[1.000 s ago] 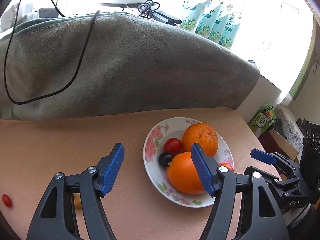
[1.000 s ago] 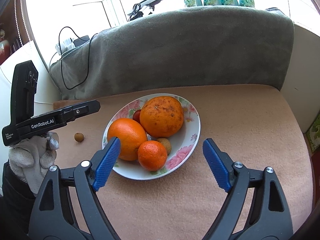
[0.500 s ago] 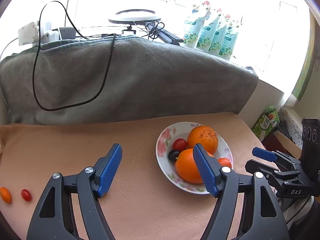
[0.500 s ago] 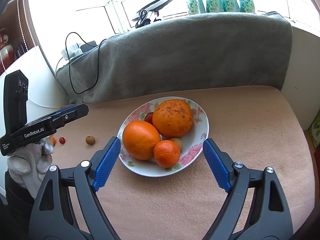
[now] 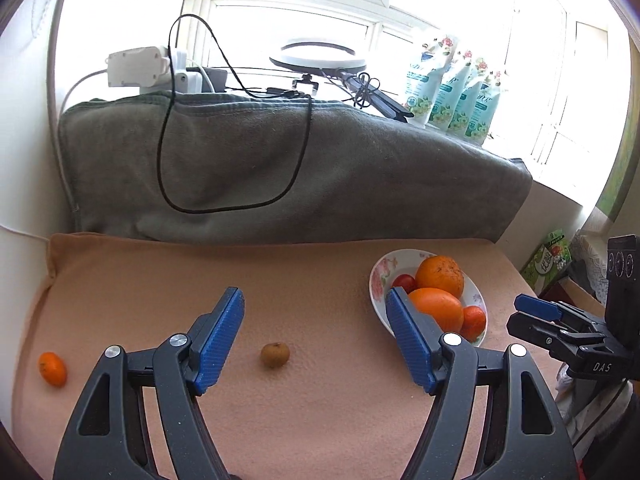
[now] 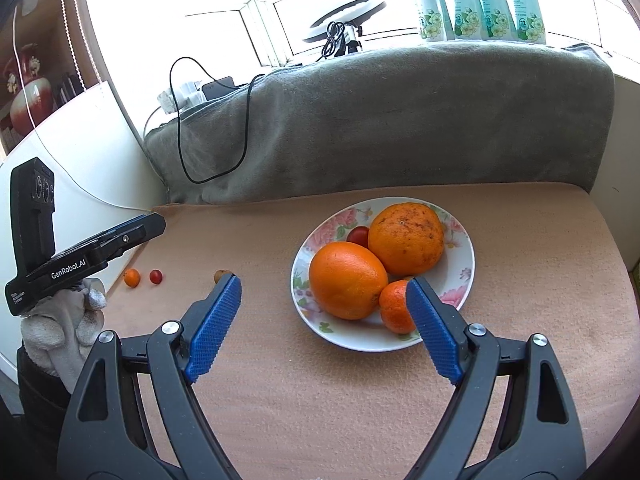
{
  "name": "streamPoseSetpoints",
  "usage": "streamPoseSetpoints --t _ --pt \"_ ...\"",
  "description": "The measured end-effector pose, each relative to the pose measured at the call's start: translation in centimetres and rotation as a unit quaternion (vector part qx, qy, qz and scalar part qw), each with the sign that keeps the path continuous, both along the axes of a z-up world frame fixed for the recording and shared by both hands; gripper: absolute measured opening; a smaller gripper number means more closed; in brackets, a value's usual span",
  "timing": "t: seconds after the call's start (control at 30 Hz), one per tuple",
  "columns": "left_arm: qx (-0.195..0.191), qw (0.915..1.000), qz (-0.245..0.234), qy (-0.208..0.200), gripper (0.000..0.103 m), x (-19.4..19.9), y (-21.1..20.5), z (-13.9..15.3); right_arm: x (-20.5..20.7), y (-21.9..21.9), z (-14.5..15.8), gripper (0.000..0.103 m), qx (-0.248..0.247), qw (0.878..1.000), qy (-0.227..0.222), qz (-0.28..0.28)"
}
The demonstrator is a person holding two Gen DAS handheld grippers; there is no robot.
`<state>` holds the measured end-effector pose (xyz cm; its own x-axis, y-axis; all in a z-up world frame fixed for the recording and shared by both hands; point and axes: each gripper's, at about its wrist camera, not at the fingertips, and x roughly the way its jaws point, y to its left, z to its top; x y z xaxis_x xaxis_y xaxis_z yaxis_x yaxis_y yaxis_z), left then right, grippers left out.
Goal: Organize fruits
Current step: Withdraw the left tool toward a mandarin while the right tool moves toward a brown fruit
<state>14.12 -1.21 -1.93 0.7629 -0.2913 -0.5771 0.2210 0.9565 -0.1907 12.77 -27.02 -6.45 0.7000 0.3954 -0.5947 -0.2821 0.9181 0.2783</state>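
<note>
Left wrist view: left gripper (image 5: 316,338) is held wide open, nothing gripped. The small brown fruit (image 5: 275,355) lies on the tan cloth (image 5: 320,420) between the pads, nearer the left one, not touching either. Judged step: pick it up for the floral bowl (image 5: 380,280). It should be centred btwn the pads and closed on gently, since it looks apt to roll. A kumquat (image 5: 52,368) lies far left.

Right wrist view: right gripper (image 6: 324,322) is also wide open and empty, above the cloth just before the bowl. The mandarin (image 6: 396,306) in the bowl sits just beside the right pad. A cherry tomato (image 6: 156,276) lies w/ the kumquat, well apart from the bowl.
</note>
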Motion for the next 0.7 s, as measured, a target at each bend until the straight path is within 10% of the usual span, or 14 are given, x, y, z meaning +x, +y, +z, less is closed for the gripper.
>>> streamPoseSetpoints --t 0.7 --pt "0.001 0.9873 0.157 0.024 0.073 -4.9 14.4 -3.8 1.0 7.4 -0.3 0.087 -0.011 0.998 0.006 0.069"
